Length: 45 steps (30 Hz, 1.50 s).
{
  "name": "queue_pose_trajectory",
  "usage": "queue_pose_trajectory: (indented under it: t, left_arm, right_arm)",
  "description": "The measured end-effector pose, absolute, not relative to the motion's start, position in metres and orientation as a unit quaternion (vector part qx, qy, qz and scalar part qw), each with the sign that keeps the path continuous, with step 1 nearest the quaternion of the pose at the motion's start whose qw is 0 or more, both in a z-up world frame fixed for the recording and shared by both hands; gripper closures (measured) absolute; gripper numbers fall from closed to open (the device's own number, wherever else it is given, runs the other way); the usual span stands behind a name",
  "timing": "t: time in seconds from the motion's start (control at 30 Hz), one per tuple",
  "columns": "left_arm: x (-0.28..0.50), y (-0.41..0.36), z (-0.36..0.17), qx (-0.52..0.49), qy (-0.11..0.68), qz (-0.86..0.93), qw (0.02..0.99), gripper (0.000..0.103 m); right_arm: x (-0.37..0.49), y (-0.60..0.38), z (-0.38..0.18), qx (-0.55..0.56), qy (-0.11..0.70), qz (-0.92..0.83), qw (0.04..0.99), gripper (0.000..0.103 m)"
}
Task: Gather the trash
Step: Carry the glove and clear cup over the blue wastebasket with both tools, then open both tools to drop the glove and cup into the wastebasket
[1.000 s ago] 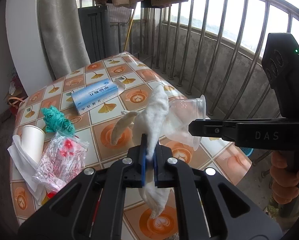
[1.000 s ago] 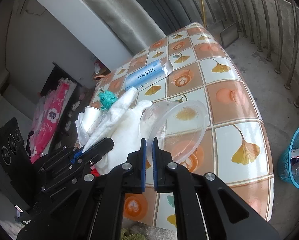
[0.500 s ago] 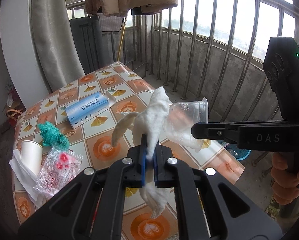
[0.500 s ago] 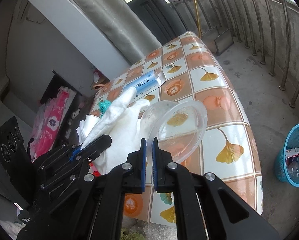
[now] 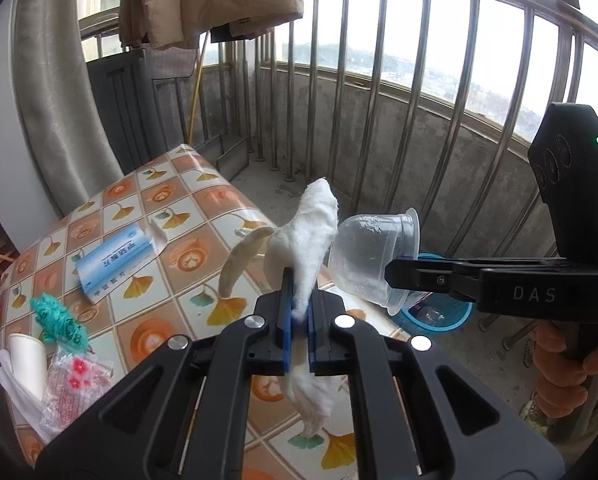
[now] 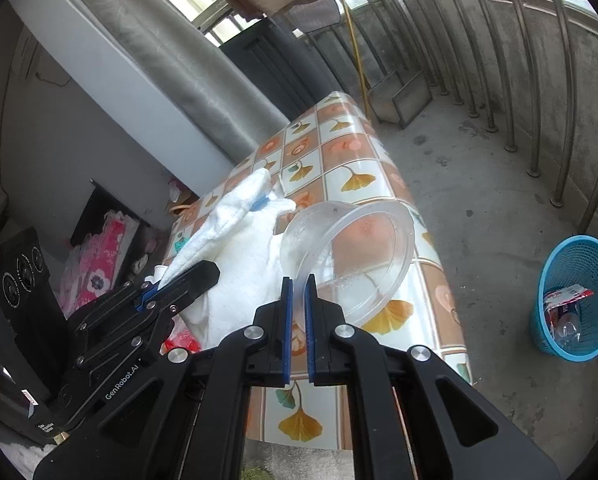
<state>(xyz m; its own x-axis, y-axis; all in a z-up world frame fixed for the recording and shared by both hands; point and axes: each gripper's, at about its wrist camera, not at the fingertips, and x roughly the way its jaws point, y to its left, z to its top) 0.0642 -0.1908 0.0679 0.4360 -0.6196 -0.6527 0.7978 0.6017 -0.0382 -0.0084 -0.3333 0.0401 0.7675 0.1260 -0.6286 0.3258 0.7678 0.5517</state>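
Note:
My left gripper (image 5: 299,304) is shut on a white crumpled cloth (image 5: 311,232) and holds it above the tiled table (image 5: 179,200). The cloth also shows in the right wrist view (image 6: 243,248). My right gripper (image 6: 299,296) is shut on the rim of a clear plastic cup (image 6: 351,256), held on its side in the air beside the cloth; the cup shows in the left wrist view (image 5: 371,256) too. A blue mesh waste basket (image 6: 575,300) with some trash inside stands on the floor to the right of the table.
On the table lie a blue-and-white box (image 5: 115,260), a green wad (image 5: 57,320), a white paper cup (image 5: 27,360) and a clear bag with red print (image 5: 75,384). A metal railing (image 5: 419,120) bounds the balcony. A dustpan (image 6: 403,96) leans by the far railing.
Both grippers have lifted and swung right toward the table's edge with the cloth and cup. The table has dropped lower in view and the blue basket shows more fully.

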Motion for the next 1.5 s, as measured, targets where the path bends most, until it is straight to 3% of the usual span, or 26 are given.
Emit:
queue_pose_trajectory:
  t: [0.5,1.1,1.17,1.23,1.3,1.4,1.5]
  left_arm:
    - [0.052,-0.341,0.052,0.152,0.349,-0.553,0.742,0.099]
    - [0.029,-0.547,-0.112,0.240,0.492,-0.572,0.611,0.099]
    - [0.030,-0.565,-0.124,0.237,0.496,-0.572,0.609,0.085]
    - [0.033,-0.575,-0.131,0.233,0.496,-0.563,0.619,0.041]
    - [0.036,-0.578,-0.132,0.227,0.489,-0.552,0.636,0.039]
    - [0.041,-0.572,-0.121,0.207,0.494,-0.550,0.641,0.039]
    - [0.044,-0.555,-0.102,0.198,0.469,-0.562,0.652,0.033]
  right_arm:
    - [-0.113,-0.456,0.012,0.410,0.276,-0.222,0.841,0.097]
    - [-0.194,-0.595,-0.157,0.597,0.246,-0.323,0.692,0.097]
    - [-0.197,-0.610,-0.175,0.608,0.243,-0.336,0.677,0.096]
    - [-0.198,-0.628,-0.200,0.621,0.250,-0.341,0.660,0.090]
    - [-0.199,-0.643,-0.231,0.627,0.267,-0.366,0.634,0.053]
    - [-0.204,-0.651,-0.264,0.632,0.297,-0.389,0.601,0.050]
    - [-0.209,-0.647,-0.273,0.638,0.289,-0.386,0.600,0.048]
